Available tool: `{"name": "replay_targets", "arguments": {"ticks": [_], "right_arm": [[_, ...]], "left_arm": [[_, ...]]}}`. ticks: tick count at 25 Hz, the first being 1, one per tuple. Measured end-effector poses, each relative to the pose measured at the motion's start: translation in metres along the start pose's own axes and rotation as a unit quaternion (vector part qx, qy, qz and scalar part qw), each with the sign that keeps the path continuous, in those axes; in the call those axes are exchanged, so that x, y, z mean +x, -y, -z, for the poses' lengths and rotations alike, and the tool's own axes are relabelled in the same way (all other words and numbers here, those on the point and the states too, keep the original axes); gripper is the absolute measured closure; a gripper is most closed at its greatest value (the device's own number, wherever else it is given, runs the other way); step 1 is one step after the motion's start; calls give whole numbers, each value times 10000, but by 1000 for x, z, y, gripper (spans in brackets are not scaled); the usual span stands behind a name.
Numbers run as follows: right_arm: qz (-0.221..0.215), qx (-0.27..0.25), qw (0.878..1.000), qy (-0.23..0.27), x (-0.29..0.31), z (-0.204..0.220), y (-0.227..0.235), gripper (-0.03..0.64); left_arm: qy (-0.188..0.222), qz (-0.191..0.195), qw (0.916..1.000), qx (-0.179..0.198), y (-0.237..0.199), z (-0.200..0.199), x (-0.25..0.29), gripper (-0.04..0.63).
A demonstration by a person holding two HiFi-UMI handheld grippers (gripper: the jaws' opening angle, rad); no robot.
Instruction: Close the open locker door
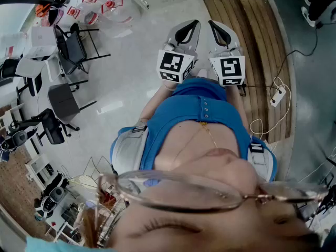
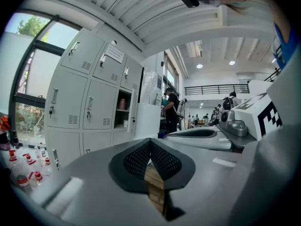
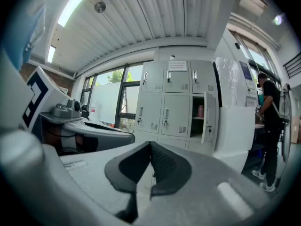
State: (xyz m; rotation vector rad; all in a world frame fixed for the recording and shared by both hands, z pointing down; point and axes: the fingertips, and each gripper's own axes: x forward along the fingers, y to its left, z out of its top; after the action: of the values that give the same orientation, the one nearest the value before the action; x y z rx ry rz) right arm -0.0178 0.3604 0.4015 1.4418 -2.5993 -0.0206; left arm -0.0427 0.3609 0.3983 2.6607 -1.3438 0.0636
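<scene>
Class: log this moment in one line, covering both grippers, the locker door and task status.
left gripper: shut, empty | right gripper: shut, empty | locker door: open, untouched, some way ahead | task: not yet done

Daylight from the tall windows [image 3: 108, 95] and small ceiling lamps [image 2: 199, 66] makes the room bright with soft shadows, a pale glare lies on the floor [image 1: 113, 107], and every view bends at its edges, with black corners in both gripper views.
</scene>
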Motion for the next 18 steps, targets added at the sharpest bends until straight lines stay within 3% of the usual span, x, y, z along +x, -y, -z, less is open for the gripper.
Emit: {"name": "replay_targets", "arguments": {"ticks": [12, 18], "right_arm": [[-91, 80, 9998, 155, -4, 4, 19, 615], [-23, 97, 9998, 182, 15, 4, 31, 615]], "left_arm": [[0, -74, 9999, -148, 8, 8, 15, 597], [-13, -13, 9999, -163, -11, 7, 37, 597]]}}
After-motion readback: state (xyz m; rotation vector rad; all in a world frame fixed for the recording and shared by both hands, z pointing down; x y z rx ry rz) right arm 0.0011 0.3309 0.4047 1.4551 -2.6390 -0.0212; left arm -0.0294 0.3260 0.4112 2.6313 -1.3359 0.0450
